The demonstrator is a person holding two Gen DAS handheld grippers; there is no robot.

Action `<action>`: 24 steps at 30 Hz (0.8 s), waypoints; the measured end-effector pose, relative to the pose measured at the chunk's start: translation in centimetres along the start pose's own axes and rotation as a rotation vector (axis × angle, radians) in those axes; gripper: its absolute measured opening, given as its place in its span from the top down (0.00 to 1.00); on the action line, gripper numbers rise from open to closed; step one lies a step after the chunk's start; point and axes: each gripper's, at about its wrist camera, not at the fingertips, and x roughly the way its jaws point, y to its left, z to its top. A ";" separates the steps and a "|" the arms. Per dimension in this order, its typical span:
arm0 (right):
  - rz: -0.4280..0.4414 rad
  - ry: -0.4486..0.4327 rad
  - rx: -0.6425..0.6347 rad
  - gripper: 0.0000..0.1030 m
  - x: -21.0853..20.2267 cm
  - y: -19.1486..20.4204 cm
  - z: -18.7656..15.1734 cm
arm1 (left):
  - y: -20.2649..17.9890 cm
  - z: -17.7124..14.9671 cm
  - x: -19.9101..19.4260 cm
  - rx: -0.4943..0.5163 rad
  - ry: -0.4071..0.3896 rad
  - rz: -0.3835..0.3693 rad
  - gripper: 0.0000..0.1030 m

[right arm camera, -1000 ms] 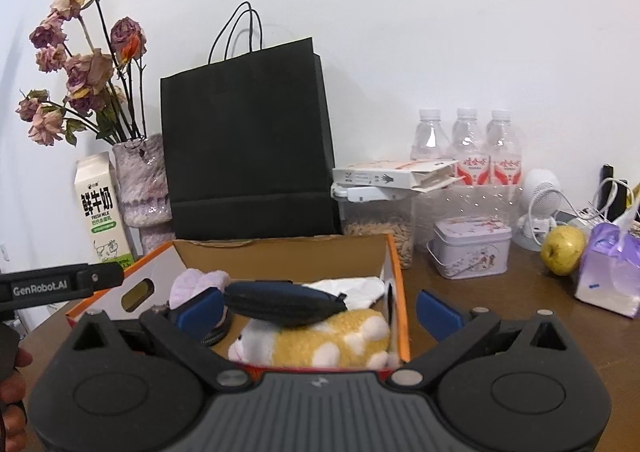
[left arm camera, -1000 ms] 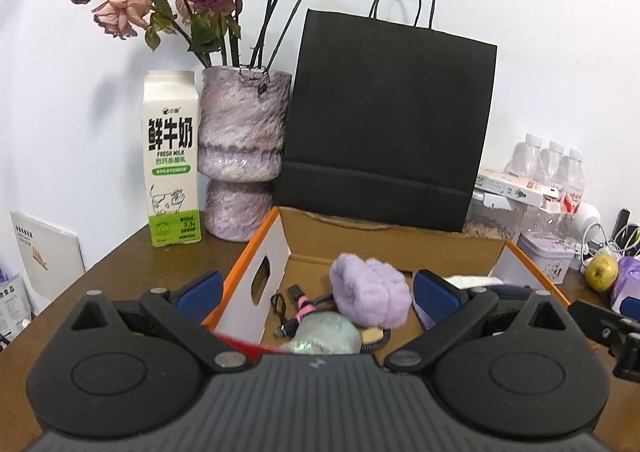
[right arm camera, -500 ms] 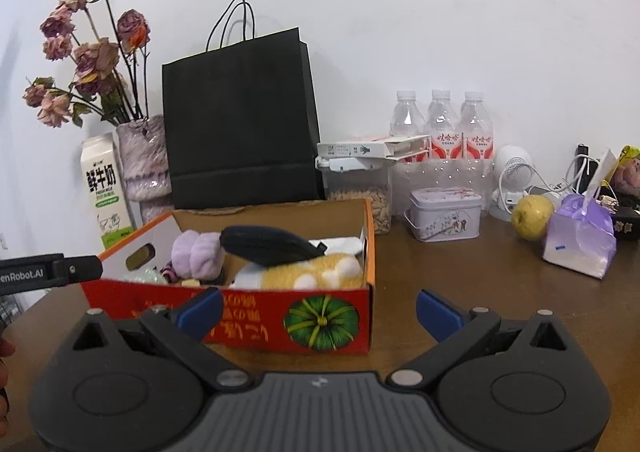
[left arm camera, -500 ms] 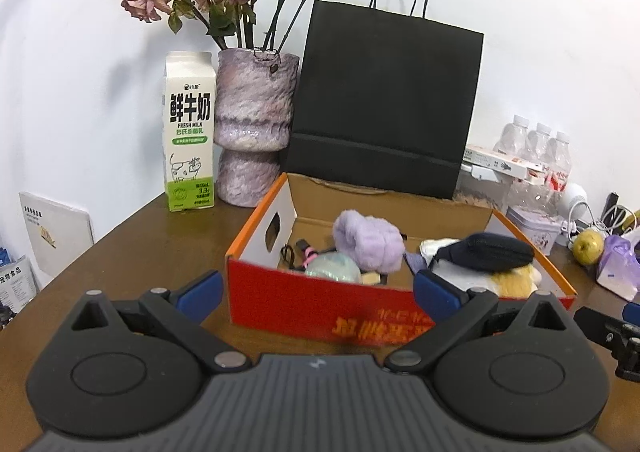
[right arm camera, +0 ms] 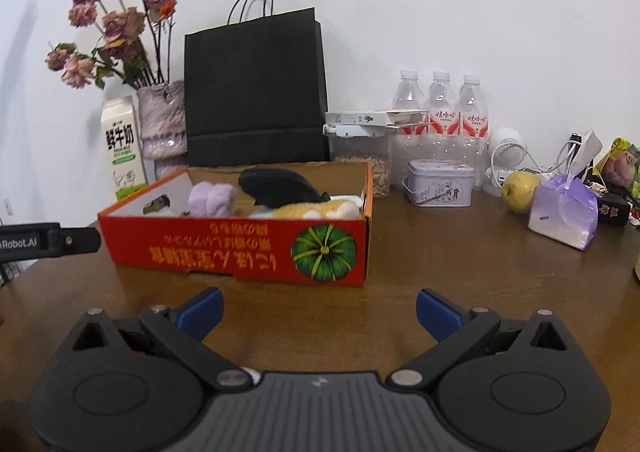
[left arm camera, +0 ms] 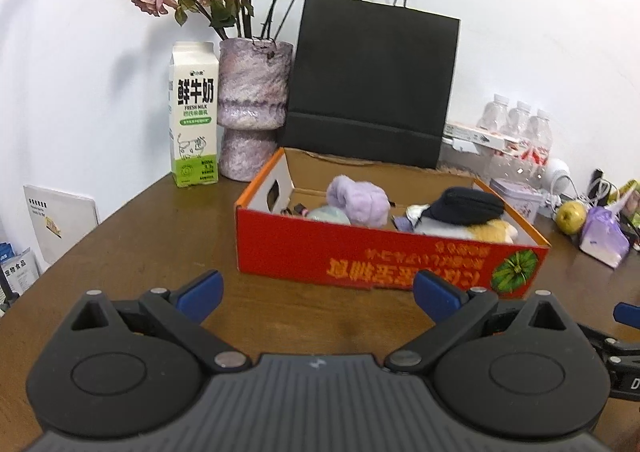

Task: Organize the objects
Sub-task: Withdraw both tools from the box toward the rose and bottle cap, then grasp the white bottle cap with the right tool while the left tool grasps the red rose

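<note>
Left wrist view: left gripper (left arm camera: 318, 294) low over the brown counter (left arm camera: 160, 244), blue-tipped fingers (left arm camera: 200, 290) spread wide, nothing between them. Ahead, a red cardboard box (left arm camera: 384, 256) with upside-down yellow print and a green pumpkin picture, resting on the counter well apart from the fingertips. Inside the box: a lilac fluffy plush (left arm camera: 358, 199), a black pouch (left arm camera: 466, 205) lying on top of a yellow-and-white plush toy (left arm camera: 480, 232), a pale green round item (left arm camera: 328, 213) partly hidden by the front wall. Behind the box, a black paper bag (left arm camera: 372, 83), a mottled purple vase (left arm camera: 252, 107) of dried roses, a fresh milk carton (left arm camera: 195, 115) just beside the vase. Right wrist view: right gripper (right arm camera: 320, 310) likewise low over the counter, fingers (right arm camera: 438, 314) parted wide and empty. Same box (right arm camera: 240, 248) ahead and slightly left, black pouch (right arm camera: 280, 183) atop the plush toy (right arm camera: 320, 209). To the right, a small tin (right arm camera: 440, 181), three water bottles (right arm camera: 440, 107), a yellow-green apple (right arm camera: 520, 191), a lilac bag (right arm camera: 564, 211).
</note>
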 end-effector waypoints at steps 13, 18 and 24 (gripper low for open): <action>0.003 0.072 -0.062 0.00 -2.1 1.0 -2.5 | 0.5 -2.9 -2.4 0.004 0.065 -0.026 0.00; 0.038 0.136 -0.081 0.00 -1.2 1.6 -2.6 | 1.1 -3.7 -3.1 -0.009 0.082 -0.027 0.00; 0.086 0.215 -0.071 0.04 0.4 2.2 -2.6 | 1.7 -4.0 -3.5 -0.023 0.089 -0.023 0.00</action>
